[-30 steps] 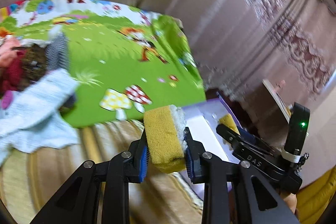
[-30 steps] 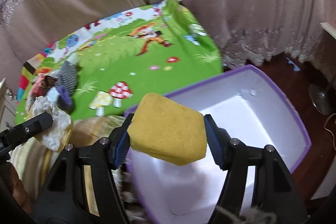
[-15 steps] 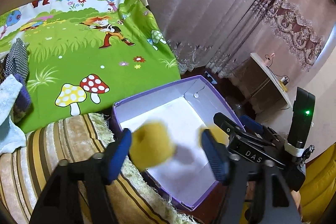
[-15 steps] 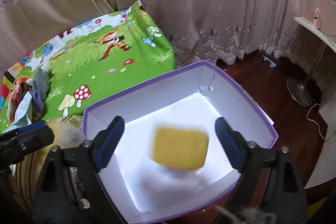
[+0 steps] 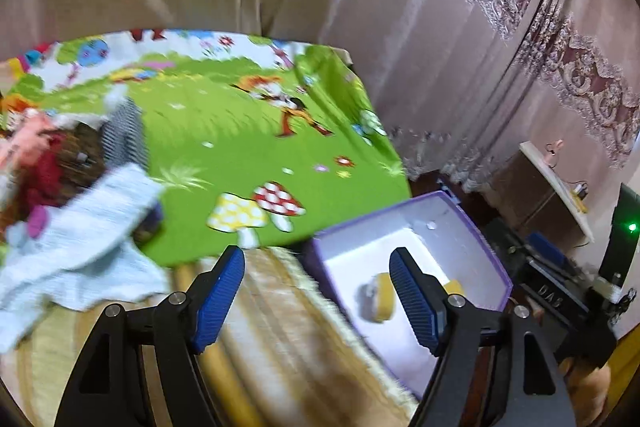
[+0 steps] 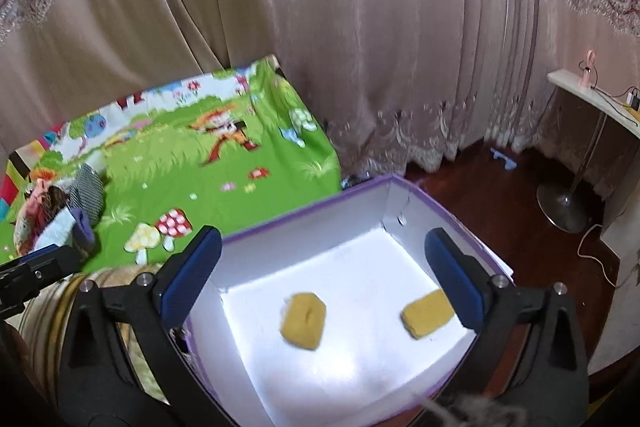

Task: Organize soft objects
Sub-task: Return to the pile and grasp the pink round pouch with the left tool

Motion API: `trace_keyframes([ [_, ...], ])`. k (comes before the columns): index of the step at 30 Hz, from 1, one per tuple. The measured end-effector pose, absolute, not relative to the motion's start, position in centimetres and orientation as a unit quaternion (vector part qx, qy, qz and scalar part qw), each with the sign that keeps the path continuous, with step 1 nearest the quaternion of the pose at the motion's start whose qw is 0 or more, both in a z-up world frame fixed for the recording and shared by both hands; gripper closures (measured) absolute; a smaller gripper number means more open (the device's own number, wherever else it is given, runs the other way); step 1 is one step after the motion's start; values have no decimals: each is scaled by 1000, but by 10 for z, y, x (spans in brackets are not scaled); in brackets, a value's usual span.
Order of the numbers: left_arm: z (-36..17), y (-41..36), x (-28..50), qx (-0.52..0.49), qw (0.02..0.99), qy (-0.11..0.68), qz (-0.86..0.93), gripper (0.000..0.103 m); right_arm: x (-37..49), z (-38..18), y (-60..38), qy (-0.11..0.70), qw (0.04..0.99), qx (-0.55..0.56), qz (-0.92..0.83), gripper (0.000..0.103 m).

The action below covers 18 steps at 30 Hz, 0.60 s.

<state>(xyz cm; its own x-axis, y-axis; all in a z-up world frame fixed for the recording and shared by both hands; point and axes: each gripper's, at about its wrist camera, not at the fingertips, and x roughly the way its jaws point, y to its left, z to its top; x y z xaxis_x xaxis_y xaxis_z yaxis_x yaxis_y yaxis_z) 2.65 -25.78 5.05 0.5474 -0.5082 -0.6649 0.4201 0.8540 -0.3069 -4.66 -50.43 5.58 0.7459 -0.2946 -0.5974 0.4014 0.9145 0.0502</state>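
Change since a second ago: each gripper then clamped a yellow sponge; both sponges now lie loose on the white floor of the purple box [image 6: 308,205], and both sets of jaws have spread. Right gripper [image 6: 324,273]: black frame, ribbed blue pads, jaws opening, already very wide, nothing between them, poised above the box, touching nothing. Left gripper [image 5: 318,293]: same build, jaws opening to a fairly wide gap, empty, held over the striped plush edge [image 5: 280,327] beside the box, with its right pad overlapping the box in view. Left sponge [image 6: 303,320]: blocky, porous yellow foam, a crease across its top face, resting near the middle of the box floor; the left wrist view shows a pale layer on one side of it. Right sponge [image 6: 427,313]: flatter yellow slab with rounded corners, lying toward the right wall, well apart from the first. Box: rectangular, open top, thin purple outer walls, smooth white lining, set against the plush edge. Beyond: a play mat [image 6: 208,163], glossy, bright green, printed with spotted mushrooms, flowers and a cartoon figure. On its far left, a heap of soft goods [image 5: 52,171]: a pale blue knitted cloth [image 5: 84,239], a black-and-white checked piece, red and pink fabrics, blurred in the left wrist view. Farthest: beige satin curtains [image 6: 340,27] with lace trim, falling to a dark wooden floor [image 6: 480,183]; at the right, a round-footed metal stand and a white shelf.
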Motion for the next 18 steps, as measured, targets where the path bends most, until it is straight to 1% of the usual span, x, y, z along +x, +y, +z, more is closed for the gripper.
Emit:
trace_keyframes([
  [5,60,-213,25,-68,887,386,-242,27,-35,62,-482,316,935,57,-147,1],
  [8,62,-185,22,-65,899,380,-209,27,-32,63,-467,323,938,58,-111,1],
  [18,52,-81,14,-122,910,378,-117,27,-17,63,-420,341,937,66,-35,1],
])
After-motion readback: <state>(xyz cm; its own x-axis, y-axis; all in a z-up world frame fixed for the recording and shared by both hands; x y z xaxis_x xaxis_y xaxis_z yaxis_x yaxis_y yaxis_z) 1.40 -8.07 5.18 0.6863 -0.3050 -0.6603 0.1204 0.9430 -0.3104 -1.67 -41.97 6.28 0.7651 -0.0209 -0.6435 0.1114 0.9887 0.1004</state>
